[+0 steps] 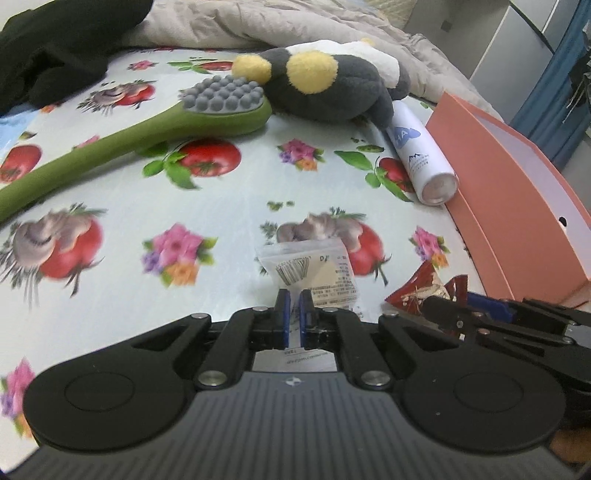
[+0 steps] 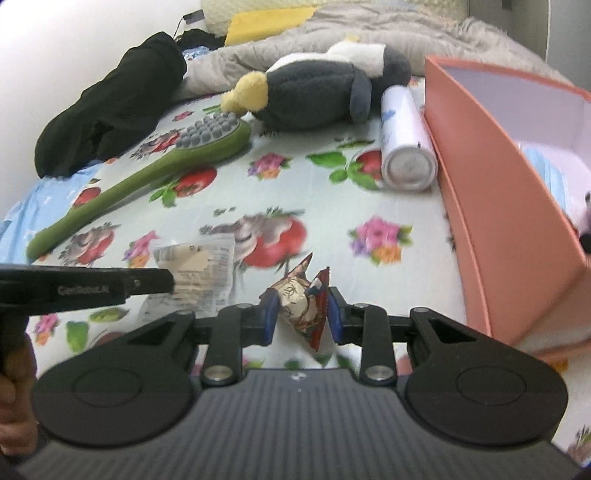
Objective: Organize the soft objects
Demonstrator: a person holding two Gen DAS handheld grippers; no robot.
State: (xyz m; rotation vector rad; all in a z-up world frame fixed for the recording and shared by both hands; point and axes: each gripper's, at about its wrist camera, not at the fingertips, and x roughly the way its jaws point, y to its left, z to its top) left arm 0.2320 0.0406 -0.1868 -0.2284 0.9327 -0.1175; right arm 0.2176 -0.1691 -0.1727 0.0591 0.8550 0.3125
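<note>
My left gripper is shut on a clear plastic packet with a printed label, low over the fruit-print sheet. My right gripper is closed around a crumpled red and beige wrapper, which also shows in the left wrist view. The packet lies left of it in the right wrist view, partly behind my left gripper. A grey, white and yellow plush penguin lies at the back, also in the right wrist view.
An open pink box stands on the right, with things inside. A white spray can lies against it. A green massage brush lies at the left. Black clothing and a beige quilt are behind.
</note>
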